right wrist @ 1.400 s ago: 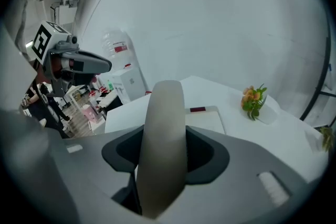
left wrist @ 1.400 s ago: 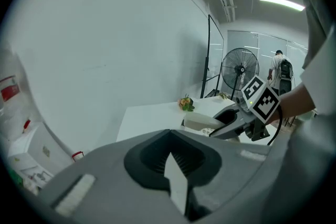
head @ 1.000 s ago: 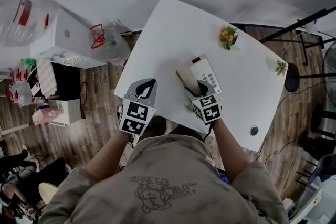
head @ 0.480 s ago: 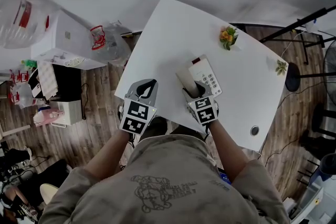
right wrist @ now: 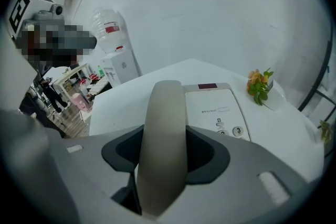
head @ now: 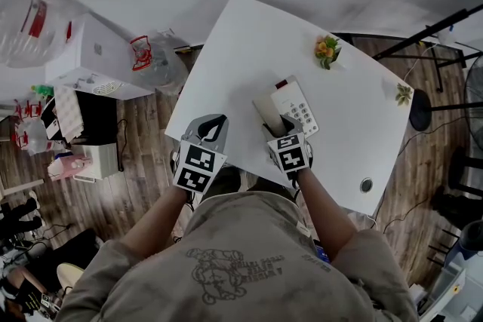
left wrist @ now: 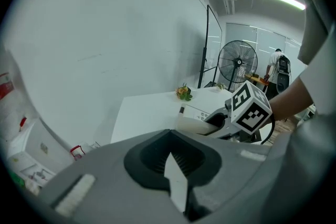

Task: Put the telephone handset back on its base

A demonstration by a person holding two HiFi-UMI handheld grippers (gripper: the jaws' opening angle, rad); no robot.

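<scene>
A cream telephone handset (right wrist: 164, 128) sits between my right gripper's (right wrist: 169, 140) jaws, which are shut on it. It runs along the left side of the white telephone base (right wrist: 215, 105), beside the keypad; I cannot tell whether it rests in the cradle. In the head view the right gripper (head: 281, 130) holds the handset (head: 266, 109) by its near end, over the base (head: 298, 103) at the table's middle. My left gripper (head: 213, 119) hovers at the table's front left edge, its jaws together and empty. From the left gripper (left wrist: 169, 134) view, the handset (left wrist: 195, 124) shows to the right.
The white table (head: 241, 49) carries a small orange flower sprig (head: 326, 50) at the back, a second sprig (head: 404, 94) at the right edge and a cable hole (head: 366, 185). A water dispenser (right wrist: 118, 68) stands left of the table, a fan (left wrist: 239, 63) beyond it.
My right gripper has tilted a little with the handset, its marker cube swinging left in the head view. The left gripper has stayed where it was.
</scene>
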